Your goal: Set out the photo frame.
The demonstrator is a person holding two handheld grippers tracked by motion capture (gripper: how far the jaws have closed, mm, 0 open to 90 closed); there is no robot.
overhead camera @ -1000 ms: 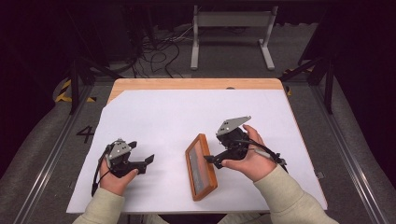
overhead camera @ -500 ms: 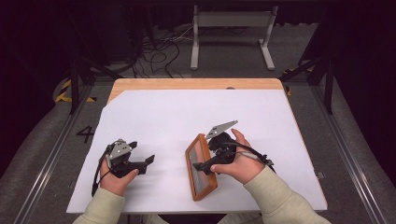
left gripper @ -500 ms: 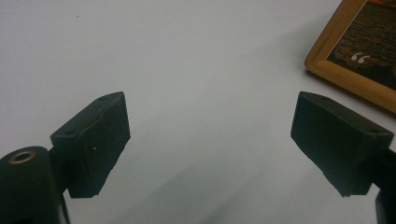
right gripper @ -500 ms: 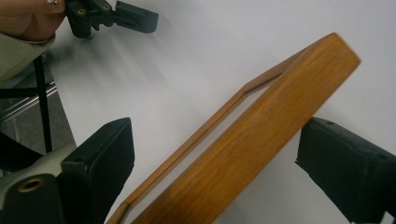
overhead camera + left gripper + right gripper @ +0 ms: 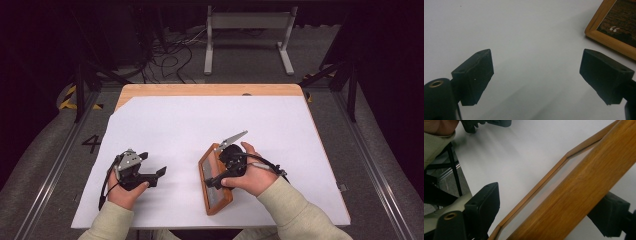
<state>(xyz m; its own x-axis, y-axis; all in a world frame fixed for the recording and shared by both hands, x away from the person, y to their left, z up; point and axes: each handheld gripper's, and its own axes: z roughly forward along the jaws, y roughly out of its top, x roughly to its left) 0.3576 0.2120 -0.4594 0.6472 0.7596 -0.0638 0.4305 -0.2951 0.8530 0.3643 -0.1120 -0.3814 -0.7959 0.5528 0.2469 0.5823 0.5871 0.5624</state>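
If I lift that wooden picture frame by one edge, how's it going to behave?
The picture frame looks stiff: solid wood rails with a flat pane, so it should not flex. The glossy pane suggests glass, probably fragile if dropped. Lying flat on the white sheet, it won't roll, but held by one rail between the right gripper's open jaws, it could pivot or slip.

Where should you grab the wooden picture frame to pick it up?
Probably by its long right-hand border. The wooden picture frame lies flat on the white table, so only the narrow rail offers something to pinch. Come from the right, where the right gripper already has its jaws either side of that rail, one under it.
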